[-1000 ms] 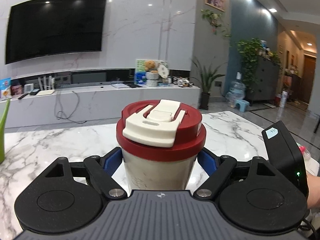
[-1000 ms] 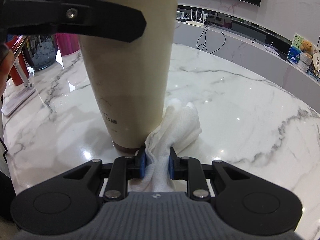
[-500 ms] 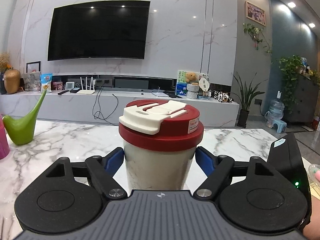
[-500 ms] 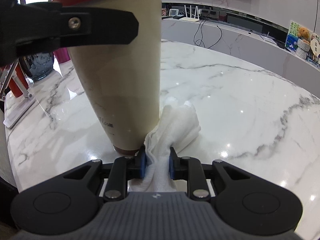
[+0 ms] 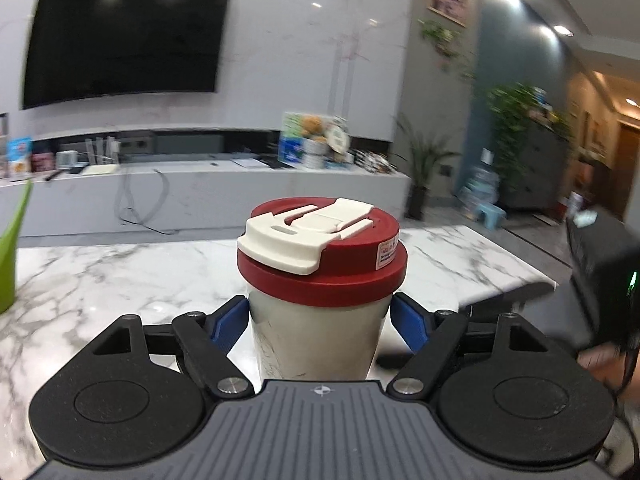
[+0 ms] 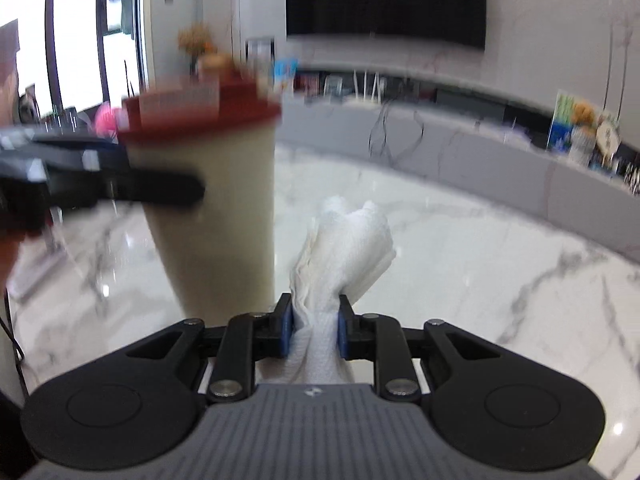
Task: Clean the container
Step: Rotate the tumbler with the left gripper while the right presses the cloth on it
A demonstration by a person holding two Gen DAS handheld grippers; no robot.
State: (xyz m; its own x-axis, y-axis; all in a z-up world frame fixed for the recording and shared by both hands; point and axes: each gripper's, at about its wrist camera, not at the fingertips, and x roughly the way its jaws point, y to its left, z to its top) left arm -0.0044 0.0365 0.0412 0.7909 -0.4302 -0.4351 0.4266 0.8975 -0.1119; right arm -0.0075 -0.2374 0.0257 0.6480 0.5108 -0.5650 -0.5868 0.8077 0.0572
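A tall cream cup (image 5: 318,340) with a red lid and a white flip cap stands upright between the blue pads of my left gripper (image 5: 320,326), which is shut on its body just under the lid. In the right wrist view the same cup (image 6: 216,220) is at the left, blurred, with the left gripper's black finger across it. My right gripper (image 6: 314,330) is shut on a bunched white cloth (image 6: 344,244). The cloth stands just right of the cup's lower part, with a narrow gap between them.
The white marble table (image 6: 480,272) spreads under both grippers. A green watering can (image 5: 10,256) stands at the far left of the table. Behind it are a long TV console (image 5: 200,184) and a wall TV (image 5: 124,38). Pink and dark objects sit beyond the cup (image 6: 105,118).
The right gripper has lifted and pulled the cloth away from the cup's base; the cloth no longer touches the cup. The left gripper has turned with the cup, so the background has swung.
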